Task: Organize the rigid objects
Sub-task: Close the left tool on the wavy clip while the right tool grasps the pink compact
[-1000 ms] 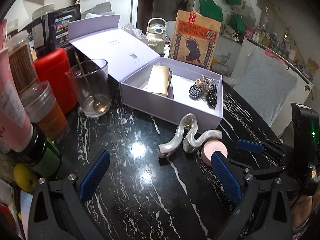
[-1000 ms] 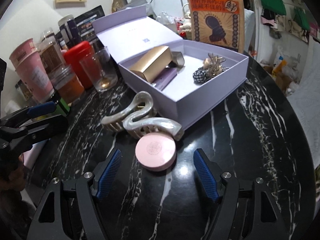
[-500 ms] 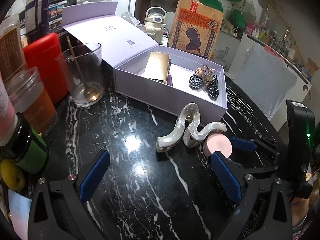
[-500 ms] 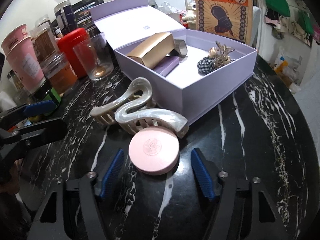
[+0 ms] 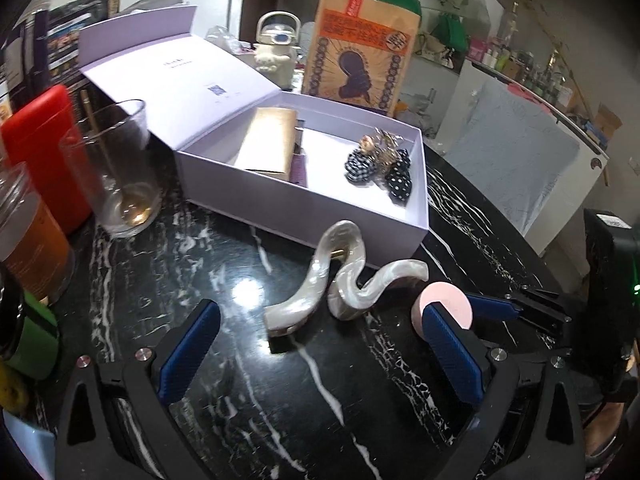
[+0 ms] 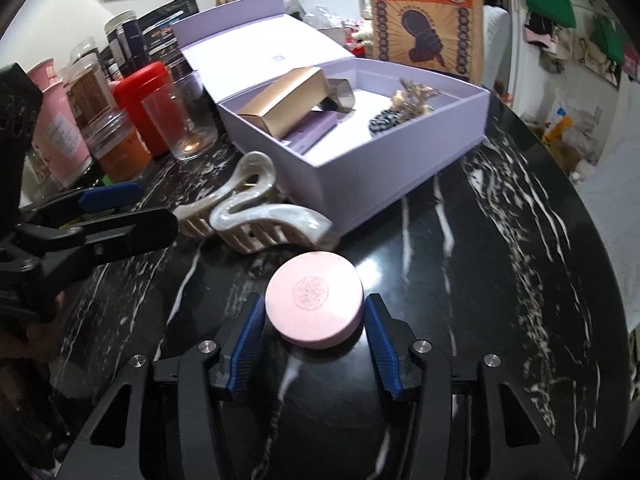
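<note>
The pink round compact [image 6: 315, 299] lies flat on the table [image 6: 480, 280] squarely between the closing right tongs [image 6: 315, 322], pads flanking its rim; the left tongs [image 5: 316, 344] gape apart near the pearly hair claw [image 5: 340, 276]

Nothing much can really be read. Red Chinese characters are printed on an orange band atop the brown paper bag [image 6: 424, 12], but they're not made out clearly.
</note>
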A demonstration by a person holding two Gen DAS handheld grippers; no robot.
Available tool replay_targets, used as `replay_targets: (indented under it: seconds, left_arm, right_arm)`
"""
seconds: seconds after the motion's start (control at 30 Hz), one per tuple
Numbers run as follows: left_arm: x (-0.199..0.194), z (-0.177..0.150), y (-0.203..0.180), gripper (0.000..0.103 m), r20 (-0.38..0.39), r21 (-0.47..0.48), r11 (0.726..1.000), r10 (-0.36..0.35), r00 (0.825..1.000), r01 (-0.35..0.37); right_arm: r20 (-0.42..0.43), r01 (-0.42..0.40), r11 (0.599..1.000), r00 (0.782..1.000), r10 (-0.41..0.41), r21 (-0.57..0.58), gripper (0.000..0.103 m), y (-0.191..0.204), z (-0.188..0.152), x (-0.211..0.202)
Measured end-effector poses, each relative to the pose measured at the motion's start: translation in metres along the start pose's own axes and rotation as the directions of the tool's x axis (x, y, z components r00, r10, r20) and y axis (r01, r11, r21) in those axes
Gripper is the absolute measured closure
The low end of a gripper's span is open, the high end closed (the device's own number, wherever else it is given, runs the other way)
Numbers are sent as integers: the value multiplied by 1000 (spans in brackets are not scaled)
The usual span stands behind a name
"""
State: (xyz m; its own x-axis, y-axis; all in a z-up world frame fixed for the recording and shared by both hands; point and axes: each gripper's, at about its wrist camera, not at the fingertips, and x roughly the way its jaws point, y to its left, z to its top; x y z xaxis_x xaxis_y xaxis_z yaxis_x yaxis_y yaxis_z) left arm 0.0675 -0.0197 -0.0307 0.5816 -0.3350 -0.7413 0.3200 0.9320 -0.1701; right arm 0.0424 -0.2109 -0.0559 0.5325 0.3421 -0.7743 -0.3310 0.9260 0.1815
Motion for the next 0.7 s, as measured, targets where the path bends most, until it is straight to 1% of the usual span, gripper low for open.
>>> replay_targets:
  seconds: [0.2,0.37,0.4,0.47,0.53,0.63,0.7]
  left_arm:
    - [16,5,-7,0,-17,37,999,-27,999,28]
    - [32,9,-12,0,-53,85,996,1,999,3]
    - [34,10,-13,0,-57,95,995,-1,998,6]
    - [40,10,-15,0,-70,111,994,3,998,5]
    - [46,11,-16,0,-85,124,992,8,996,3]
    - [54,11,-14,0,-106,127,992,4,994,9]
    - [60,11,-12,0,-128,116,993,-14,992,29]
  right_arm:
    - [2,30,1000,1000,-30,6,52,-10,-8,-9]
    - [-6,9,999,1000,-9,33,51,-18,-10,-13]
    - [-4,7,999,1000,-7,37,50,-19,-10,-13]
    - [-2,20,999,1000,-20,34,43,-19,-9,-13]
    - [-2,26,999,1000,-26,33,42,-19,-9,-13]
    - [-5,20,999,1000,-20,38,35,-19,-9,-11]
    - [-8,17,999,1000,-16,41,35,-20,-9,-11]
